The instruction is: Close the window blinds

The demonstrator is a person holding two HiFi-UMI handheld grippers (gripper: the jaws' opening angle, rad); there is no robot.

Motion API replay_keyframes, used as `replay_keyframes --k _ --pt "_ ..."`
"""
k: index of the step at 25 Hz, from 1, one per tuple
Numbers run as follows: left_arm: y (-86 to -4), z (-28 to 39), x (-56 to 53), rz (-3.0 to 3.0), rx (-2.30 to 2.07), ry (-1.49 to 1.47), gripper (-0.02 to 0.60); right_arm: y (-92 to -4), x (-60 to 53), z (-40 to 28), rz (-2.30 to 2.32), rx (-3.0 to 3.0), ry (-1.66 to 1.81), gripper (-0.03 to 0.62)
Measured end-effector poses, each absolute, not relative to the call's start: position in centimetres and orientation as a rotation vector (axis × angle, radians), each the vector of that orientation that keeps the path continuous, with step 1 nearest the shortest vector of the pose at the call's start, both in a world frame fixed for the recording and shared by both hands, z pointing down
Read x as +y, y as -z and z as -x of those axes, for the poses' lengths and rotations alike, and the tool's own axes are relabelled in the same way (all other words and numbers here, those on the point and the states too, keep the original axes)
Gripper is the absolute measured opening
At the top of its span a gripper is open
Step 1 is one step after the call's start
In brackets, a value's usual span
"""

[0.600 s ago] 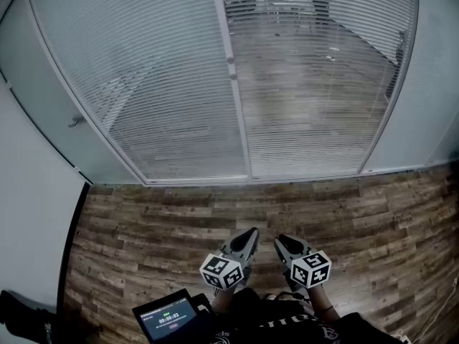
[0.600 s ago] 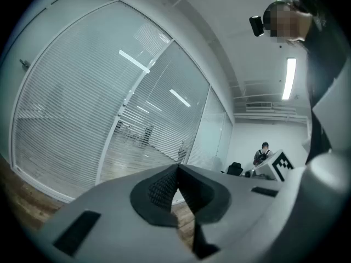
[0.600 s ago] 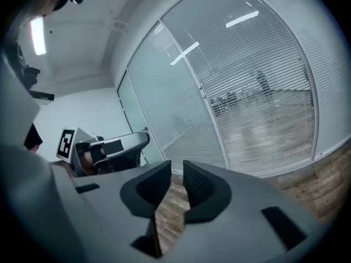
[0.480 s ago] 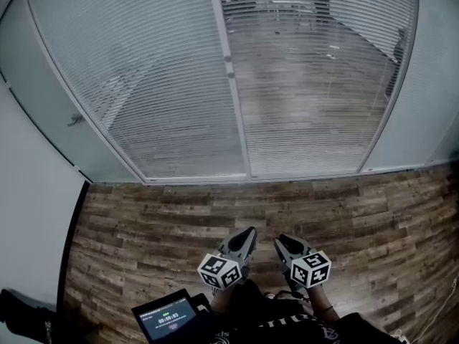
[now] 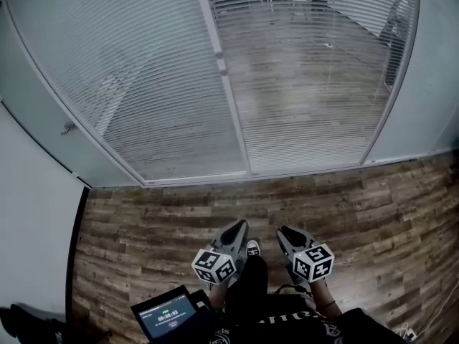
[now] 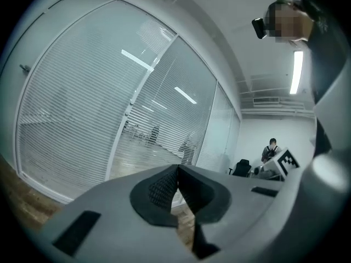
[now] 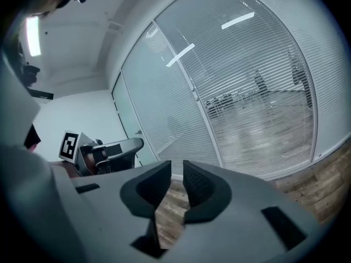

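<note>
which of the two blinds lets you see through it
The right-hand blind: the room behind it shows between its slats. The left-hand blind looks solid pale grey, with nothing visible through it.

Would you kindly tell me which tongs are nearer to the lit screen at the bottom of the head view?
Left. The left tongs sit just up-right of the lit screen; the right tongs are farther right, beyond them.

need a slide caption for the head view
Left gripper and right gripper hang empty above the wood floor, facing the window blinds.
</note>
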State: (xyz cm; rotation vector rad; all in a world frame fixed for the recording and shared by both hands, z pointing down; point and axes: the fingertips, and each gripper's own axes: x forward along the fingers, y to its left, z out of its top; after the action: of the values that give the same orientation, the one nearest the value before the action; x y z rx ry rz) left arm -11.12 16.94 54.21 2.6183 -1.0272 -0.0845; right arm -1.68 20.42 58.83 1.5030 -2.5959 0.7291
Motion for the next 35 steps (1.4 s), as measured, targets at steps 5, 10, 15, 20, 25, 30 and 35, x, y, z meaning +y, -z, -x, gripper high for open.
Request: replay_keyframes --k 5,10,15,20,25,30,35 --pt "-53.7 12.1 8.8 -2.636 -1.006 0.106 0.005 -58.7 13.0 2.2 -1.530 -2.564 -0.696 0.078" --pt "-50.7 13.5 -0.9 -2.707 -0.944 0.141 0.005 -55.6 2.1 5.1 -1.554 -2.593 -0.620 0.078" --pt "-49.0 15.3 -11.1 -2.704 -0.948 0.205 0.005 -54.5 -5.2 8.1 -1.553 -2.608 -0.607 0.078" --pt "-47.1 13.9 -20.5 -2.772 -0.983 0.201 0.005 -57.0 -8.5 7.2 -1.542 -2.504 -0.670 0.078" --pt "-44.6 12.8 -28.9 -2.864 -1.066 0.141 0.006 -57.3 -12.7 5.6 -1.590 -2.474 -0.695 0.078" --pt "-43.2 10.7 -36.3 -2.828 -1.219 0.126 0.060 -57.2 -17.2 1.7 -1.611 -2.483 -0.709 0.078" --pt "-42.7 8.1 -42.6 -2.816 -1.354 0.039 0.112 -56.5 -23.7 -1.9 -1.530 -2.521 -0.663 0.078"
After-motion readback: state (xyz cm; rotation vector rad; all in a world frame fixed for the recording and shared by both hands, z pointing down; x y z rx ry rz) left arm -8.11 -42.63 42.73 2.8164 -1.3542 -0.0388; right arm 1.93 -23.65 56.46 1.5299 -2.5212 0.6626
